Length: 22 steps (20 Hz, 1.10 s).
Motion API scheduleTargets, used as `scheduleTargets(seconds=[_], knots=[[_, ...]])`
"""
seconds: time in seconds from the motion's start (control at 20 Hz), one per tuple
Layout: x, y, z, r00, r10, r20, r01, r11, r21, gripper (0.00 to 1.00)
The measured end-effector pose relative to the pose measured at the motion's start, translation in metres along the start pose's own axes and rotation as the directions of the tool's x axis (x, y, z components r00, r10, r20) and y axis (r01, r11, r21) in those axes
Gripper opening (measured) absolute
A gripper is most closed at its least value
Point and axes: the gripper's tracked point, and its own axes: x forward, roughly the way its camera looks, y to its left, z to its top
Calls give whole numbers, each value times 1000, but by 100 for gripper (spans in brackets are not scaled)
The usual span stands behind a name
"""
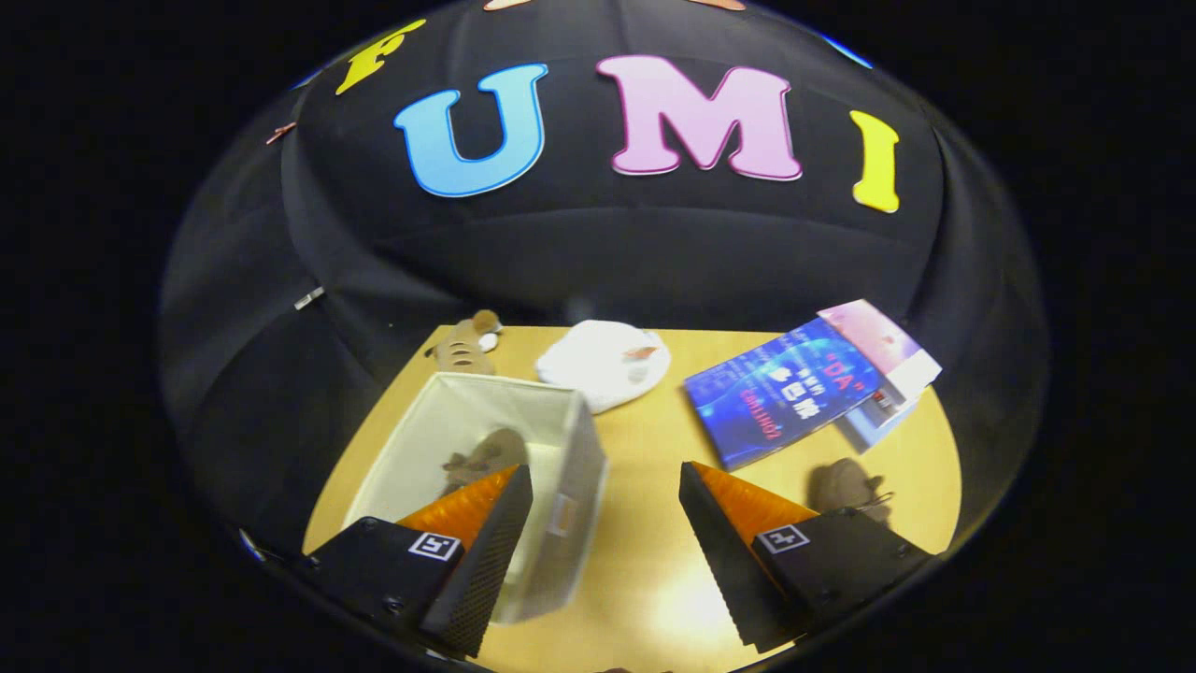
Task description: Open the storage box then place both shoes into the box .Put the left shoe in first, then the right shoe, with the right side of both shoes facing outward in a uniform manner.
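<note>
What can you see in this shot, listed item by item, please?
box: 1, pale grey, open, partly behind one finger
shoe in box: 1, brown, on the box floor
shoe on table: 1, brown, just beyond the other finger
book: 1, blue, beyond the shoe on the table
booklets: a few, pink and white, under the book
cloth: 1, white, beyond the box
plush toy: 1, tan, table's far edge
table: 1, yellow wood
gripper: 1, open, holding nothing

Clutter along the desk's far edge

A plush toy [464,344] lies at the far left corner, a white cloth [603,363] mid-edge, books [808,388] stacked toward the far right corner.
</note>
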Motion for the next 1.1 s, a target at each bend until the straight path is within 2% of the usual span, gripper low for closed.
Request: scheduleTargets(seconds=[0.3,0.55,0.85,1.1], knots=[[-35,-131,-29,993,-120,-11,120,993,1,99],[-45,-215,-69,982,-180,-59,180,984,-6,99],[-38,-278,-121,969,-204,-142,205,979,-9,99],[0,-310,-159,948,-216,-232,230,973,32,99]])
